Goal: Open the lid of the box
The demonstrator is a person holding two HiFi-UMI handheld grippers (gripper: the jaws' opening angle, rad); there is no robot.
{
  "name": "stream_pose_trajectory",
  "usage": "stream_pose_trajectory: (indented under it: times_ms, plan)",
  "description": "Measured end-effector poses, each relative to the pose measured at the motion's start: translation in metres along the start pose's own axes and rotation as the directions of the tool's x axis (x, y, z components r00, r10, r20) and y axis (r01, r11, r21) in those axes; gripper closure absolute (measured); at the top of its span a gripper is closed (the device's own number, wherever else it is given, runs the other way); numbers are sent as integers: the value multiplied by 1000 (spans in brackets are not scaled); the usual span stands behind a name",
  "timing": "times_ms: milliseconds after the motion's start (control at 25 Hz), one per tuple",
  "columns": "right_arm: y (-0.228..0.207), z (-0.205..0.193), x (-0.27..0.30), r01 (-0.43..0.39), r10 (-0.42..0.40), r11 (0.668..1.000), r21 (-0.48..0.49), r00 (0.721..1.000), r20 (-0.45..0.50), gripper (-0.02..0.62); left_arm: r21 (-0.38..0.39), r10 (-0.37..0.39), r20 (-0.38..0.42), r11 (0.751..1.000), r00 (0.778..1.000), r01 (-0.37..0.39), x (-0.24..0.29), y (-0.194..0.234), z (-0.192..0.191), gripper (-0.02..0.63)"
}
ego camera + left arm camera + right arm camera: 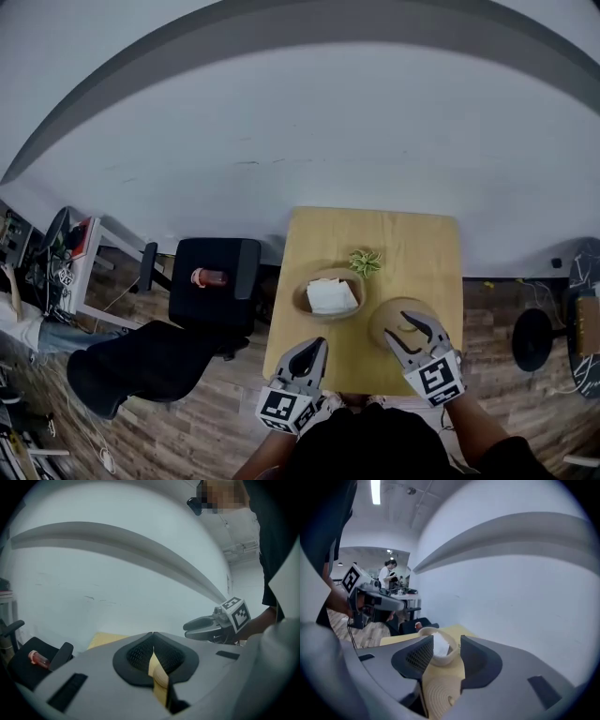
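Leaving the lid flat beside the open box

The right gripper (446,643) hangs over the lid (387,327) with its jaws partly apart and nothing pinched between them. The lid lies on the table (412,242) just beside the box (299,296), near the front edge. The lid looks off and the job all but done, so the good move is a straight lift away, keeping the jaws clear of what seems a small knob at its centre (a nudge could slide it toward the edge). The lid is a pale tan round with fine ringed ridges. The box is a shallow, smooth-rimmed bowl of the same tan, holding folded white paper (331,296). The left gripper (317,347), tips together on nothing, sits at the front edge.
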State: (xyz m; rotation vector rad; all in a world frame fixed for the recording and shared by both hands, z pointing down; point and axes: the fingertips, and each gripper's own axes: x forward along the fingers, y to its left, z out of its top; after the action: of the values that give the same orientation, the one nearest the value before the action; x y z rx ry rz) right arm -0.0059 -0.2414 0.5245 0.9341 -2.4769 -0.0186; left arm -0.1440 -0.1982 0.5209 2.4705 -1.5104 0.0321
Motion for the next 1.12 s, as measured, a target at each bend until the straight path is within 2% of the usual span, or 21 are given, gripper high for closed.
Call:
stream_pose_trajectory:
  times_ms: [280,440,600,1120]
  plan:
    - [-20,42,-25,113,-125,991,74,977,174,493,40,-29,15,999,999,28,7,-13,13,586]
    - [-22,47,-36,144,-158,985,95,974,162,571,48,-38,34,998,999,36,7,-18,27,586]
    - [-15,60,-37,150,-157,988,50,963,218,575,52,-46,45,998,998,44,7,-22,32,586]
    - [-10,67,-40,158,-162,987,34,962,220,577,68,-29,55,997,998,26,-1,-18,36,586]
